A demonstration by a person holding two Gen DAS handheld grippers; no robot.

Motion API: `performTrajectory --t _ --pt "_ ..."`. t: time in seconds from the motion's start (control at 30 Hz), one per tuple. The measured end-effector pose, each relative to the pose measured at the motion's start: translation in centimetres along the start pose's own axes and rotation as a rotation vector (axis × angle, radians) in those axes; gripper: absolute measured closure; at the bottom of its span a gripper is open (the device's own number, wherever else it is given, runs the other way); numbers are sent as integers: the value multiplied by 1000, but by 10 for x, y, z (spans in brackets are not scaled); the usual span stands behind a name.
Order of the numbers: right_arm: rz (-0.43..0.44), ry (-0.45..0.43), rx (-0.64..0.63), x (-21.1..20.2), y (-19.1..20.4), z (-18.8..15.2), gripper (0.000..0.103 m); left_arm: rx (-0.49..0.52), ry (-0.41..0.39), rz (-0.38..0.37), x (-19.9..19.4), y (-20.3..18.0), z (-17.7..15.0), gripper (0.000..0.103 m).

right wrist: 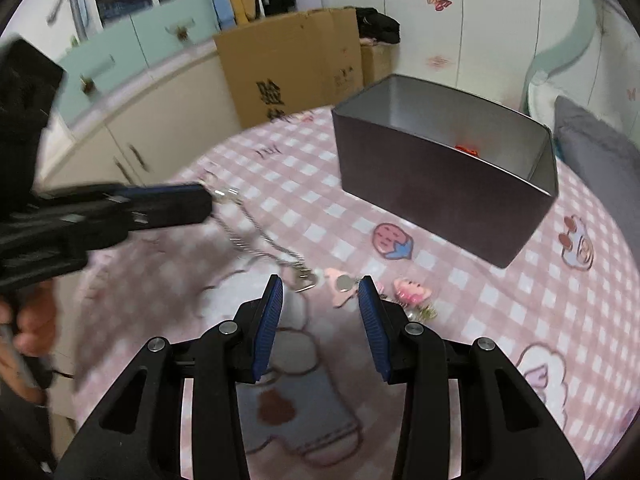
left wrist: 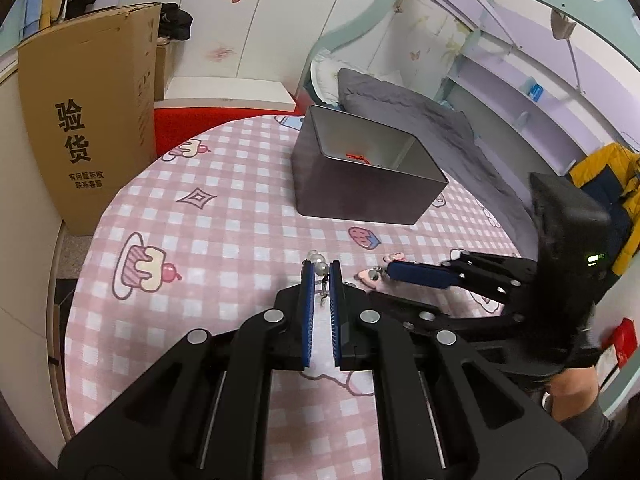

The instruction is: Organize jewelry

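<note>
Left tongs (left wrist: 321, 276) pinching silver pearl-ended chain (right wrist: 256, 236)

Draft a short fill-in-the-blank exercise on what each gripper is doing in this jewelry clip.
1. The left gripper is shut on the pearl end of a silver ____.
2. The right gripper's fingers stand ____ above the pink hair clips.
3. The red item lies inside the gray ____.
4. The bedsheet is checked pink and ____.

Missing words: chain; open; box; white
</note>
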State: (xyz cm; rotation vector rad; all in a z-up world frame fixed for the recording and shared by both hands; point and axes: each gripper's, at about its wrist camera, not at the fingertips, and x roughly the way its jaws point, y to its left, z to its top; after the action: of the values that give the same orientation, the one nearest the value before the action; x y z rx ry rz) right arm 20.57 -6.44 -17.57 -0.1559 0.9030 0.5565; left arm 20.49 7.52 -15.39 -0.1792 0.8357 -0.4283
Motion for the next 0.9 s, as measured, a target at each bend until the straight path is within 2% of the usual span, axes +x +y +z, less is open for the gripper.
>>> performTrajectory --t 0.13,0.23,0.33,0.4,0.5,0.6,0.67,0.8,0.87,0.9 --pt "-65 13 -48 11 2 -2 71 3 7 -9 3 0 0 96" --pt "-71 8 -47 11 -3 -1 89 11 12 -22 7 -2 2 96" --pt "-65 22 -32 12 -10 2 95 21 16 -30 9 -7 5 96" --pt "-68 28 -45 11 -9 3 95 22 15 -32 9 -8 7 96" --pt "-76 -15 -50 1 -10 6 93 15 10 -39 8 -6 8 96" --pt "-101 -24 -66 0 -12 11 81 11 10 -39 9 -5 10 96" --pt "-111 -15 -83 7 -12 14 64 14 11 -42 10 -6 11 96" --pt "-100 27 -110 24 -11 14 64 22 17 -45 14 -9 13 96" --pt "-90 19 -124 26 -9 11 74 24 18 -49 15 -10 14 96" --pt "-75 18 -117 26 -9 11 74 24 18 -49 16 -10 15 96"
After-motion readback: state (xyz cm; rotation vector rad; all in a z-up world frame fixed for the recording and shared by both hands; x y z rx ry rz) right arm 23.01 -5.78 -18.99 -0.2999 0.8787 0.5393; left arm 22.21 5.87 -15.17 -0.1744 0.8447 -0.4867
